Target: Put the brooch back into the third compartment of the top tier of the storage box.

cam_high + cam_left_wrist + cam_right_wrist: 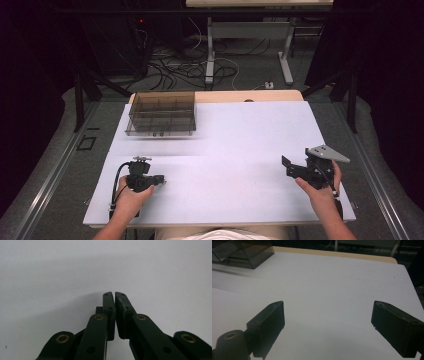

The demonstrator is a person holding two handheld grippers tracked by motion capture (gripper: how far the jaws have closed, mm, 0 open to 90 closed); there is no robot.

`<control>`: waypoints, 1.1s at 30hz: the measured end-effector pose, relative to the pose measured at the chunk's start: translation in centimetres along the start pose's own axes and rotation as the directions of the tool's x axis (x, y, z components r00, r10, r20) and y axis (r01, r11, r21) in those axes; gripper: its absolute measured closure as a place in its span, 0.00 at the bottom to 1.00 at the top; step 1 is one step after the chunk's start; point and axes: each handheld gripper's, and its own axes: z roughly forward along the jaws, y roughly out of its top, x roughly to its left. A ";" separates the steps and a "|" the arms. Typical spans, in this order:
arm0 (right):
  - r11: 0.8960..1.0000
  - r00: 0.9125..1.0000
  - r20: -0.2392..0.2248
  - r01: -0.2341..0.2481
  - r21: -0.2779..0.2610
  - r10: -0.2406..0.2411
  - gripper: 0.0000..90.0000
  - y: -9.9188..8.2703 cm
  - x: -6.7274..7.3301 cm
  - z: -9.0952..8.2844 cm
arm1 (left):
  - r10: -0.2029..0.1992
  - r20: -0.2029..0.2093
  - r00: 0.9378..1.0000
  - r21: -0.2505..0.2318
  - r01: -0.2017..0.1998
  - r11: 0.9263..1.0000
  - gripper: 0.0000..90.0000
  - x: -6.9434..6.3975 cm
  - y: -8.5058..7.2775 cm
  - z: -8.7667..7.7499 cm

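— While the smoky clear compartment box (161,113) sits at the worktop's (240,135) far left, where are the claws?
— Well apart from it, near the front edge. The left claw (161,180) lies low, jaws pressed together on nothing.
— And the right claw (286,167)?
— Spread wide, empty, hand-held at the right side.

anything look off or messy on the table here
Nothing stands out. The smoky clear compartment box sits upright and square at the far left of the white table. The left gripper has its jaws shut on nothing; the right gripper has its jaws wide open. No spills or damage visible.
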 end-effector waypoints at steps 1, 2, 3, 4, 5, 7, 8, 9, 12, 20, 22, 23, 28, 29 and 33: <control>1.000 1.000 0.005 0.004 -0.002 -0.004 0.13 0.0 0.0 0.0 | 0.001 0.001 1.000 0.000 -0.001 1.000 0.98 0.0 0.0 0.0; 1.000 1.000 0.005 0.004 -0.002 -0.004 0.13 0.0 0.0 0.0 | 0.001 0.003 1.000 0.001 -0.001 1.000 0.98 0.0 0.0 0.0; 1.000 1.000 0.005 0.008 0.004 -0.008 0.12 0.0 0.0 0.0 | 0.005 0.015 1.000 0.011 -0.005 1.000 0.98 0.0 0.0 -0.1; 1.000 1.000 0.004 0.008 -0.002 -0.008 0.12 0.0 0.0 0.0 | 0.008 0.017 1.000 0.011 -0.008 1.000 0.98 0.0 0.0 -0.1; 1.000 1.000 0.004 0.008 -0.002 -0.008 0.12 0.0 0.0 0.0 | 0.008 0.020 1.000 0.011 -0.008 1.000 0.98 0.0 0.1 -0.1; 1.000 1.000 0.000 0.000 0.000 0.000 0.12 0.0 0.0 0.0 | 0.008 0.020 1.000 0.003 -0.008 1.000 0.99 -0.1 0.0 -0.1; 1.000 1.000 0.000 0.001 0.001 -0.001 0.12 0.0 0.0 0.0 | 0.009 0.019 1.000 0.001 -0.009 1.000 0.99 -0.2 0.0 -0.1; 1.000 1.000 0.000 0.001 0.000 -0.001 0.12 0.0 0.0 0.0 | 0.014 0.020 1.000 0.009 -0.014 1.000 0.99 -0.2 0.0 -0.2; 1.000 1.000 0.000 0.001 0.001 -0.001 0.12 0.0 0.0 0.0 | 0.017 0.024 1.000 0.006 -0.018 1.000 1.00 -0.2 0.0 -0.2; 1.000 1.000 0.005 0.003 0.005 -0.003 0.12 0.0 0.0 0.0 | 0.019 0.023 1.000 -0.013 -0.018 1.000 1.00 -0.3 0.0 -0.4; 1.000 1.000 0.006 0.007 0.007 -0.007 0.12 0.0 0.0 0.0 | 0.018 0.016 1.000 -0.021 -0.018 1.000 1.00 -0.3 0.0 -0.4; 1.000 1.000 0.006 0.006 0.007 -0.006 0.13 0.0 0.0 0.0 | 0.019 0.017 1.000 -0.019 -0.019 1.000 1.00 -0.3 0.1 -0.5; 1.000 1.000 0.005 0.002 0.008 -0.002 0.12 0.0 0.0 0.0 | 0.026 0.015 1.000 -0.032 -0.026 0.999 1.00 -0.4 0.1 -0.7; 1.000 1.000 0.006 0.003 0.007 -0.003 0.13 0.0 0.0 0.0 | 0.023 0.017 1.000 -0.044 -0.023 0.999 1.00 -0.4 0.0 -0.7; 1.000 1.000 0.006 0.007 0.003 -0.007 0.12 0.0 -0.1 0.0 | 0.025 0.011 1.000 -0.055 -0.024 0.998 1.00 -0.4 0.1 -0.9</control>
